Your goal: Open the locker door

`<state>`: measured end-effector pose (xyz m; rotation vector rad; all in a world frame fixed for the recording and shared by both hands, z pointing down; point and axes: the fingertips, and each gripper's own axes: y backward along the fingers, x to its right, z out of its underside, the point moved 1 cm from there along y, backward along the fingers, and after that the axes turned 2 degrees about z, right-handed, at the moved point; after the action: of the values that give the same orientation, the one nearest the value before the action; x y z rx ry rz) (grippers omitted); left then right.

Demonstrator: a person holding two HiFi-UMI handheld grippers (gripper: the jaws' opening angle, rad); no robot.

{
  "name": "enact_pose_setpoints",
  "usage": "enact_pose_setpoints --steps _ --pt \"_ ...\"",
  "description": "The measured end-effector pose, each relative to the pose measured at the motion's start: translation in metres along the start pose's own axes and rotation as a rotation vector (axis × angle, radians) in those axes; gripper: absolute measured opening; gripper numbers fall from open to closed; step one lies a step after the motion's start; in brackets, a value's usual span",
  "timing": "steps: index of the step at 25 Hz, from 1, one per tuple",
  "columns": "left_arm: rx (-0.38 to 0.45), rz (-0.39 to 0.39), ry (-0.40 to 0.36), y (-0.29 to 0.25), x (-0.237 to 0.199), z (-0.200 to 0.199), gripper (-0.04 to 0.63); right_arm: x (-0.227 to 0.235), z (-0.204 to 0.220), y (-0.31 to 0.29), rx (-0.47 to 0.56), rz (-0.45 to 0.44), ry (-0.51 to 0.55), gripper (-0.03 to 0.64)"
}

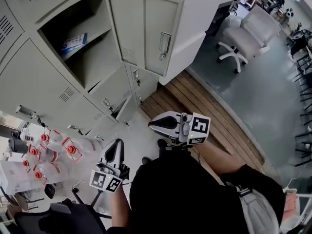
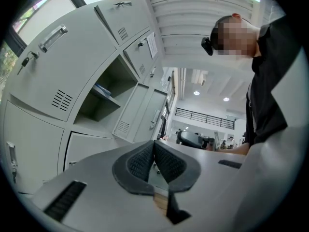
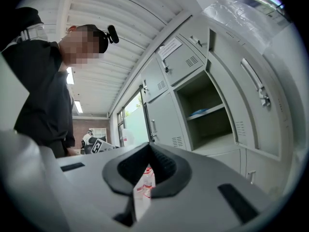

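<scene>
Now both grippers are low down, well apart from the lockers. The left gripper (image 2: 154, 145) has its fingers pressed together, with nothing between them. The right gripper (image 3: 148, 148) also has its fingers pressed together, and they hold nothing.

The locker door (image 1: 146, 30) is swung wide open. It is far ahead of both pairs of fingers and touches neither. Beside the door is the open locker (image 1: 80, 52), and a flat blue thing (image 1: 74, 43) lies on its shelf. From the right fingers, the door shows up and to the left, with the open locker to its right.

Only pale floor (image 1: 141, 140) lies between the fingers and the lockers. Bottles with red caps (image 1: 48, 155) are packed together on the outer side of the left fingers, quite near them. A strip of wooden floor (image 1: 204, 111) runs along the outer side of the right fingers. A white chair (image 1: 241, 38) stands far beyond that strip. The person's black top (image 1: 175, 194) fills the space behind both grippers.
</scene>
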<state>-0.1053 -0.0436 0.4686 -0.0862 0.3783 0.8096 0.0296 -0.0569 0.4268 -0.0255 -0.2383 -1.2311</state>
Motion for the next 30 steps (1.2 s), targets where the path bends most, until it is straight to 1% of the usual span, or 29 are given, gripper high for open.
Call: enact_pose_setpoints --steps 8,14,21,30 --pt "-0.036 0.042 0.015 0.013 -0.005 0.013 0.015 -0.013 0.025 -0.001 -0.002 0.064 -0.006 0.011" --pt "-0.062 0.086 0.016 0.010 -0.001 0.016 0.015 -0.011 0.028 0.003 -0.002 0.111 -0.004 0.011" --pt "-0.061 0.109 0.019 0.003 -0.001 0.014 0.015 -0.004 0.024 0.003 -0.013 0.124 0.007 0.011" --pt "-0.075 0.111 0.030 -0.002 -0.010 0.016 0.015 0.005 0.024 -0.001 -0.024 0.126 0.009 0.011"
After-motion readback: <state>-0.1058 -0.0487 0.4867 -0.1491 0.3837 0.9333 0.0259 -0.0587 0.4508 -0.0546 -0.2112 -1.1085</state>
